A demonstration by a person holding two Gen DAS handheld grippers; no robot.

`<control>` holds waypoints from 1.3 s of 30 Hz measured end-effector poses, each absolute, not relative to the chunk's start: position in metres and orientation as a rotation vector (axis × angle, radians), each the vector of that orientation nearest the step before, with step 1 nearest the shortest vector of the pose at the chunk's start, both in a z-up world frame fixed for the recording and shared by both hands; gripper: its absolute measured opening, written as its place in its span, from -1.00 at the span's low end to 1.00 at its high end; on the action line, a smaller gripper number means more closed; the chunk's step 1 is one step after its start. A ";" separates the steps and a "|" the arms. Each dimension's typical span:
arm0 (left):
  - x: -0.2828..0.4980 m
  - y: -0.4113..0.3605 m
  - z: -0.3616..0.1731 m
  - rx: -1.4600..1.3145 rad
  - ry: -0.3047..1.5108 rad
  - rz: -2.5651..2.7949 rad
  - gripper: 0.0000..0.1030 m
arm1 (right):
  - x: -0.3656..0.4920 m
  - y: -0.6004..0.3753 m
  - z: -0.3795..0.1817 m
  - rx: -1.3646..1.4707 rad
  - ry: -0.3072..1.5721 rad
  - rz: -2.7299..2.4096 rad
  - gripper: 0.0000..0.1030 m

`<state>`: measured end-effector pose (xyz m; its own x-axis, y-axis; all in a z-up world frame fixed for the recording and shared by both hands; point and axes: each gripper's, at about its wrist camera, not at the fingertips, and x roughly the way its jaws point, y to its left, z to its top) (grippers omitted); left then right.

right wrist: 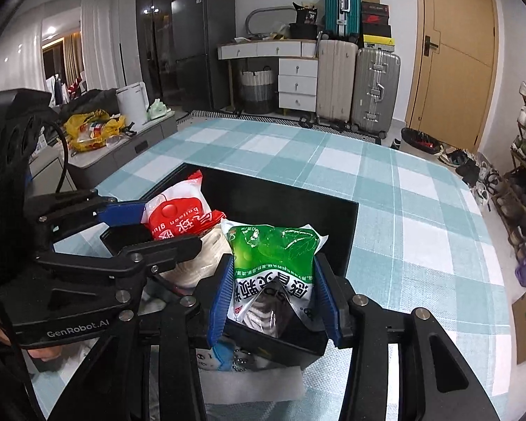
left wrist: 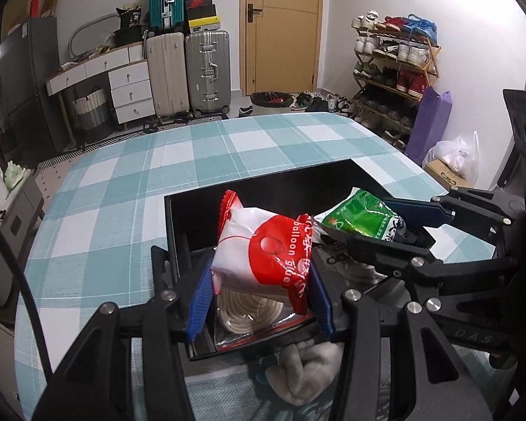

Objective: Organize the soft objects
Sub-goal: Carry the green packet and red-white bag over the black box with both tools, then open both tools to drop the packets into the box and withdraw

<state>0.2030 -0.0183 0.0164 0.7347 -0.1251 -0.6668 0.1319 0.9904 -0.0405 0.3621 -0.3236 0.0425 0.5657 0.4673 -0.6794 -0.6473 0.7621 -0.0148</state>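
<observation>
The left gripper [left wrist: 259,284] is closed on a red-and-white packet [left wrist: 263,249] printed "balloon glue", its blue pads pressed against the packet's two sides. The packet hangs over the near part of a black box [left wrist: 263,182], above a coil of pale rope [left wrist: 249,307] in a clear bag that lies on the box floor.

The right gripper [right wrist: 273,298] grips a green-and-white packet [right wrist: 273,263] the same way, both blue pads tight on its flanks. That packet sits over the box's near wall [right wrist: 287,342], leaning toward the red one; the two packets are near each other, and whether they touch cannot be told. In the left view the right gripper reaches in from the right side, over the box's right rim.

The box stands on a teal-and-white checked cloth [left wrist: 200,147], open at the top, its far half dark and its contents there not visible. Its far and left rims are well clear of both grippers. Beyond the box the cloth runs bare to the table's far edge.

Just in front of the box, on the near side, lie a grey soft toy [left wrist: 305,372] and a white pad [right wrist: 252,384] with a bead chain [right wrist: 242,361] on it
</observation>
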 end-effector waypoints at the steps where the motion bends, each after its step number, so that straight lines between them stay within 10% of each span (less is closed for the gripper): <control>1: 0.202 -0.018 0.017 0.010 0.736 -0.143 -0.06 | 0.363 -0.324 0.043 -0.273 0.724 0.665 -0.14; 14: 0.187 -0.015 0.019 0.000 0.751 -0.177 0.01 | 0.343 -0.325 0.045 -0.278 0.734 0.678 -0.08; 24: 0.140 -0.010 0.043 0.004 0.647 -0.171 1.00 | 0.320 -0.364 0.074 -0.227 0.578 0.632 0.98; 39: 0.089 0.017 0.033 -0.052 0.627 -0.077 1.00 | 0.273 -0.395 0.060 -0.092 0.689 0.654 0.99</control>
<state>0.0889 0.0169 0.0329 0.8068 -0.0880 -0.5842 0.0562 0.9958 -0.0723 0.2731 -0.3953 0.0596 0.5821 0.5299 -0.6168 -0.5887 0.7978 0.1299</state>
